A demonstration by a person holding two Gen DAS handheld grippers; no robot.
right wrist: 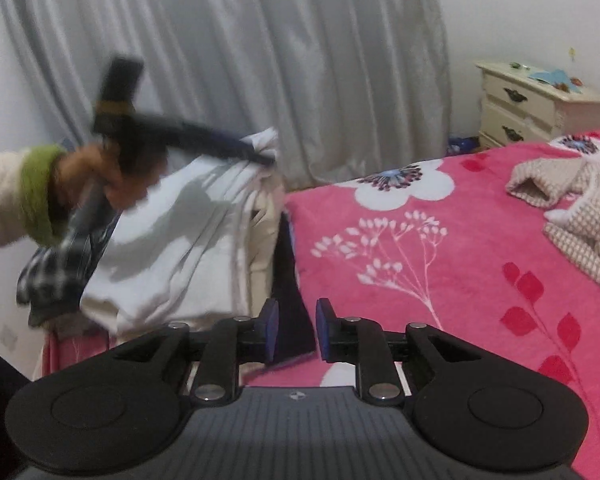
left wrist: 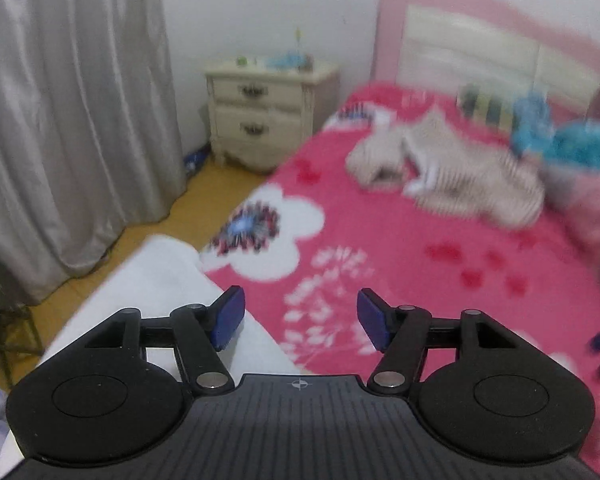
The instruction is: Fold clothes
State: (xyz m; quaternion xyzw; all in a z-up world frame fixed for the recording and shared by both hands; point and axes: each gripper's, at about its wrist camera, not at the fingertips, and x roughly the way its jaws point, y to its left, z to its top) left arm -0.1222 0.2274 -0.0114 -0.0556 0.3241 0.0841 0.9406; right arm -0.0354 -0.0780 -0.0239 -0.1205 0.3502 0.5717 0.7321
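Both claws, left gripper (left wrist: 301, 317) and right gripper (right wrist: 297, 330), stood spread, empty, over one pink floral blanket (left wrist: 400, 240); one checked sweater (left wrist: 452, 172) lay on it; one two-drawer nightstand (left wrist: 266, 110) beside.

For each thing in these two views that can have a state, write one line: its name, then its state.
Left gripper: open, nothing between its pads.
Right gripper: open a little, nothing held.
Beige checked garment: lying crumpled and unfolded on the bed.
White cloth pile: heaped at the bed's edge.
Nightstand: both drawers shut.
Curtain: drawn, hanging to the floor.
Pink floral blanket: spread flat over the bed.
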